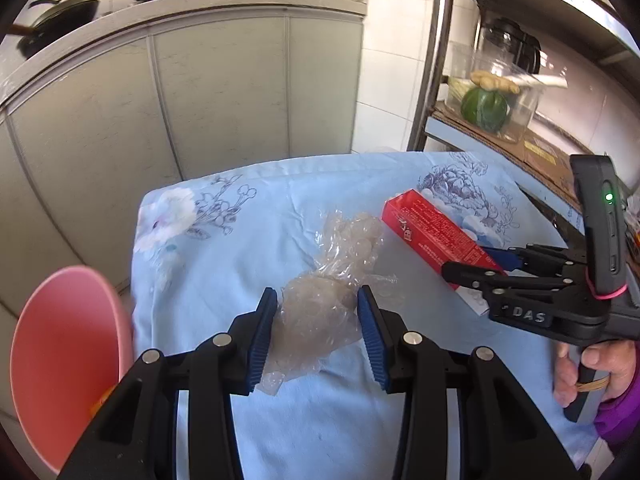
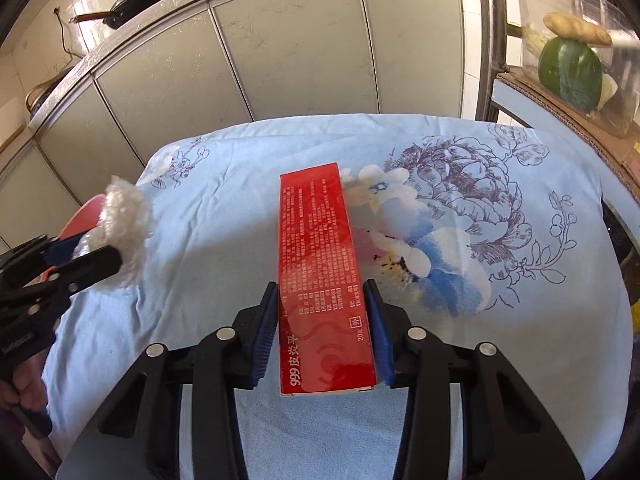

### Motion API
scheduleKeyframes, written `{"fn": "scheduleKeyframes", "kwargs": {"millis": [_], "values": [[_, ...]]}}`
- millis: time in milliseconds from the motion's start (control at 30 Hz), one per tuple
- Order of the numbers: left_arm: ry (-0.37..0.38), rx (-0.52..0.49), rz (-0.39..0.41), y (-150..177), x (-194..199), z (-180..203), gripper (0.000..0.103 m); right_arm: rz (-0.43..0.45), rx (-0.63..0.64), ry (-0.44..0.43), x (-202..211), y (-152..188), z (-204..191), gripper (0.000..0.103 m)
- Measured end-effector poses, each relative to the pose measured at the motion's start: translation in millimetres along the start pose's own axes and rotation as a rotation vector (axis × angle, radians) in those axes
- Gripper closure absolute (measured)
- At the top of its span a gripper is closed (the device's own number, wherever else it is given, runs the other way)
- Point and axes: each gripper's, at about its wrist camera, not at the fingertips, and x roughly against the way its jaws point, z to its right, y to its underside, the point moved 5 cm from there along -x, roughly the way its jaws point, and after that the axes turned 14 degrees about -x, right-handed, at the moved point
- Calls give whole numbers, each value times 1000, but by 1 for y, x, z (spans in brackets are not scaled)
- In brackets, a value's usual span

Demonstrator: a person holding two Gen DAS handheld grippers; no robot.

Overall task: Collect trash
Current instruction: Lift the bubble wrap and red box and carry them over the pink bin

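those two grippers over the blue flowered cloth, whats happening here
A person is collecting trash from a table under a blue flowered cloth, one handheld gripper in each hand. The left gripper is clamped on a crumpled clear plastic bag, lifted near a pink bin at the table's left edge. The right gripper has its pads around the near end of a red carton that lies on the cloth.

1. The left gripper [image 1: 317,332] has black plastic arms, round silver screws and ribbed blue pads [image 1: 262,336].
2. The right gripper [image 2: 322,330] is built the same; its side reads "DAS", with a lit green light and a pink rubber band on its body.
3. The person wears a purple sleeve [image 1: 622,412].
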Motion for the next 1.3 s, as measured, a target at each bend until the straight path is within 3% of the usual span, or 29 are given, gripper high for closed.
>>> {"fn": "scheduleKeyframes", "kwargs": {"millis": [367, 800, 1300], "values": [[-126, 141, 62, 28, 54, -12, 62, 8, 78, 6, 12, 28, -35, 61], [-228, 237, 110, 65, 94, -38, 62, 28, 183, -127, 42, 54, -121, 61], [-337, 336, 135, 100, 123, -82, 62, 18, 281, -194, 45, 56, -194, 61]]}}
